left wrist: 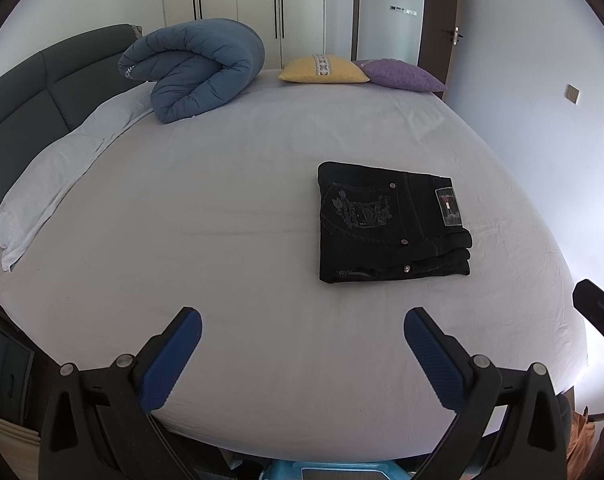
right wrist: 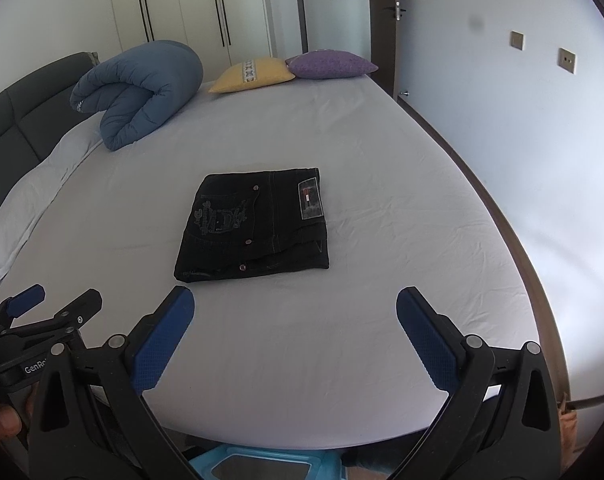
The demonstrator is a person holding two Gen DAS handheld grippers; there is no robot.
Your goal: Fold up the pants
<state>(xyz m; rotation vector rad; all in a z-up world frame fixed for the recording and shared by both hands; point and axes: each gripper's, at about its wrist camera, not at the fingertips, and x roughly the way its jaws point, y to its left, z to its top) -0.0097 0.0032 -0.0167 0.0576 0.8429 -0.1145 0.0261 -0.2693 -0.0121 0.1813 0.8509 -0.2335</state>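
Note:
Black jeans [left wrist: 389, 224] lie folded into a compact rectangle on the white bed sheet [left wrist: 242, 220], back pocket embroidery and a label facing up. They also show in the right wrist view [right wrist: 258, 226]. My left gripper [left wrist: 302, 328] is open and empty, held above the near part of the bed, short of the jeans and to their left. My right gripper [right wrist: 296, 308] is open and empty, just in front of the jeans. The left gripper shows at the lower left of the right wrist view [right wrist: 54, 304], and part of the right gripper at the right edge of the left wrist view [left wrist: 599, 308].
A rolled blue duvet [left wrist: 194, 68] lies at the back left by the dark headboard [left wrist: 30, 92]. A yellow pillow [left wrist: 323, 70] and a purple pillow [left wrist: 401, 74] sit at the far edge. A white pillow [left wrist: 50, 184] lies on the left. A wall is on the right.

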